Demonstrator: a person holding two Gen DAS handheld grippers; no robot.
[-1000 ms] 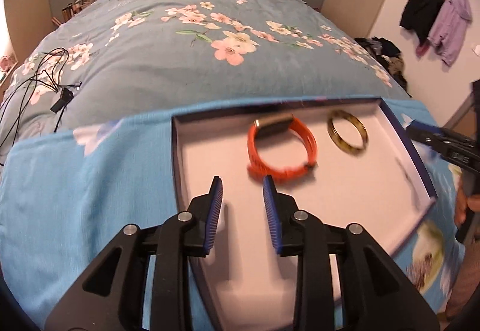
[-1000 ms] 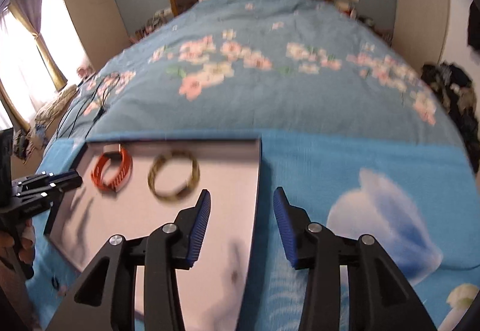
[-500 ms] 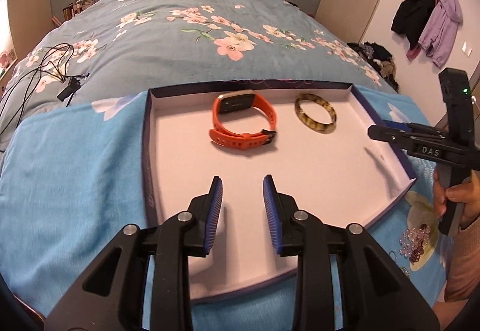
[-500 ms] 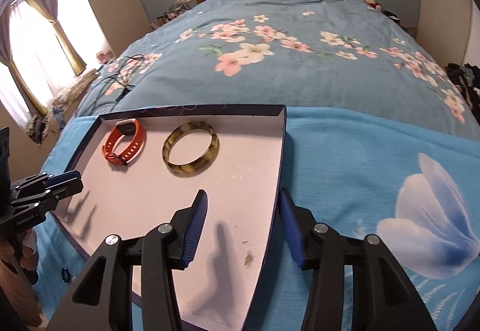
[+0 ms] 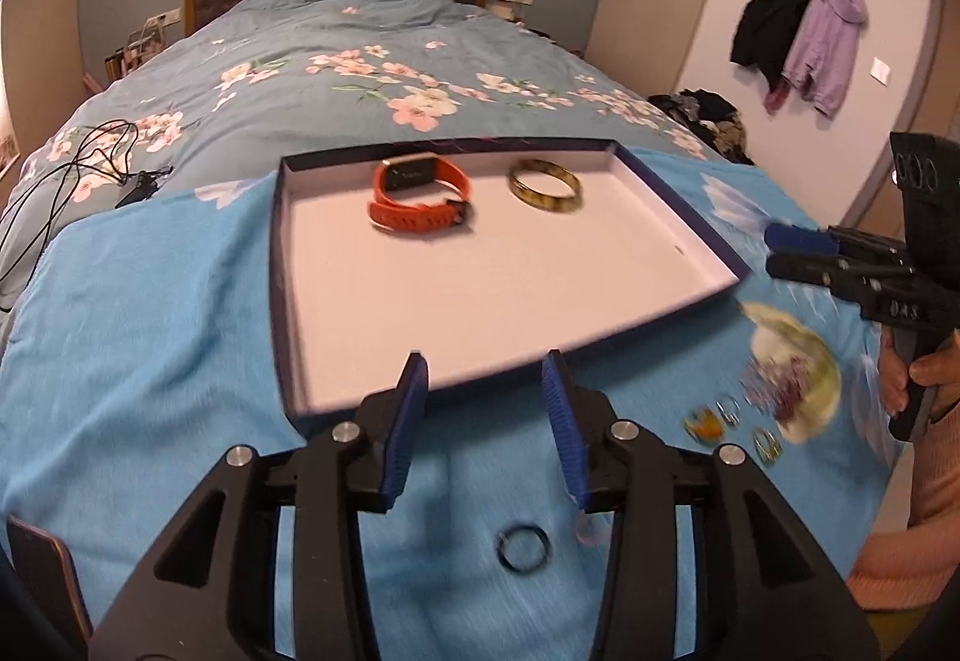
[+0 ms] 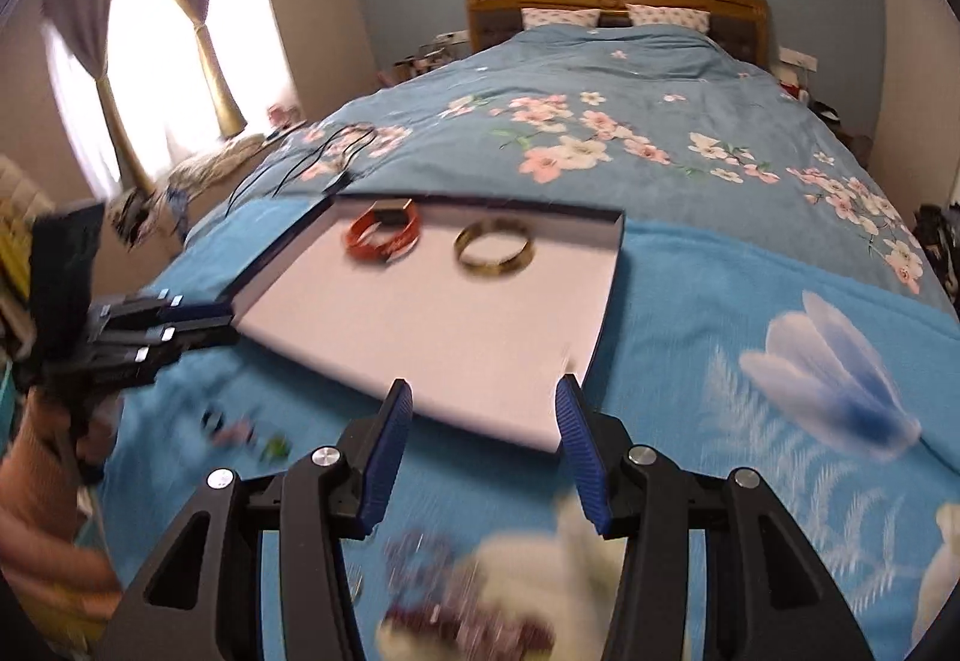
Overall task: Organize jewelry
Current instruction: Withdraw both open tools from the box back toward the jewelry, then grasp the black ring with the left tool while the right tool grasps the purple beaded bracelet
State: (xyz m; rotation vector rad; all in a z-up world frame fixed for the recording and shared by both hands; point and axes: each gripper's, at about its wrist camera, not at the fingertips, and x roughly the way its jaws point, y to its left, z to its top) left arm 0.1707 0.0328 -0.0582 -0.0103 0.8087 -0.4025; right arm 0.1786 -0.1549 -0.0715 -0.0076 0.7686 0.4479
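A shallow box lid (image 5: 660, 205) with a white floor and dark blue walls lies on a bright blue towel (image 5: 150, 331) spread over the near end of a bed. Inside it, toward the far wall, an orange watch (image 5: 420, 199) lies on the left and a gold and brown bangle (image 5: 545, 185) just to its right, the two apart from each other.

The left gripper (image 5: 485, 391) hangs over the towel just in front of the lid's near wall; its jaws are opening and nothing is between them. Below it on the towel lies a dark ring (image 5: 523, 548). To the right, near the lid's near right corner, small rings (image 5: 729, 412) and a pile of purple beads (image 5: 786, 391) lie on the towel's flower print, blurred.

The right gripper (image 6: 483, 424) hovers by the lid's near right corner with its jaws apart and empty. The beads (image 6: 420, 559) show as a blur beneath it. In the left wrist view the right gripper (image 5: 798, 250) points in from the right edge, held in a hand (image 5: 912, 376)
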